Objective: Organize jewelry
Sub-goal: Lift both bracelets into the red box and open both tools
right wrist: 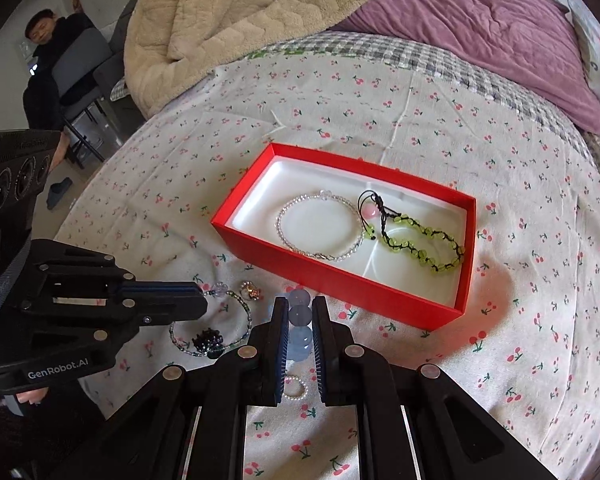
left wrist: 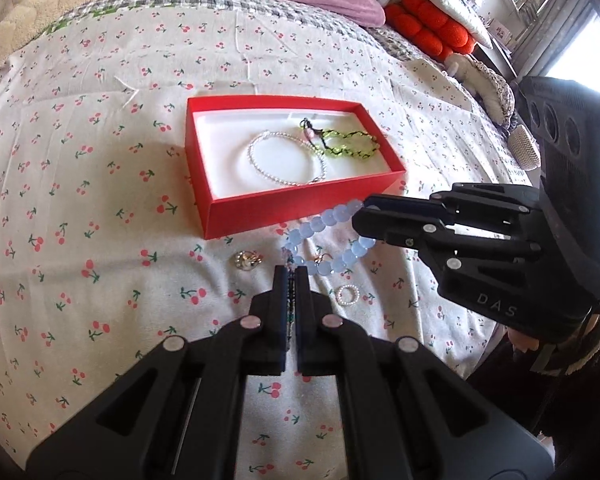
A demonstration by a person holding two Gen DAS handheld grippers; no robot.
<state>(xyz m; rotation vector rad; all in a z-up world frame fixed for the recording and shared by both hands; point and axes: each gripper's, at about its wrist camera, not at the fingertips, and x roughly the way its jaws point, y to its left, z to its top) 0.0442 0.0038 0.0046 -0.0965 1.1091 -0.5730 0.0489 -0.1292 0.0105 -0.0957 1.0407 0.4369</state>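
Two bracelets [right wrist: 318, 226] (crosswise) in box [right wrist: 340, 276]

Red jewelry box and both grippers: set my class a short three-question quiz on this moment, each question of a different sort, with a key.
1. True or false: the red box already holds two bracelets, a silver bead bracelet and a green bead bracelet.
2. Multiple choice: the right gripper is shut on
A. the small pearl ring
B. the pale blue bead bracelet
C. nothing
3. In a few words: what does the left gripper pinch?

Key:
1. True.
2. B.
3. A thin dark beaded bracelet, seen hanging from its closed fingers in the right wrist view.
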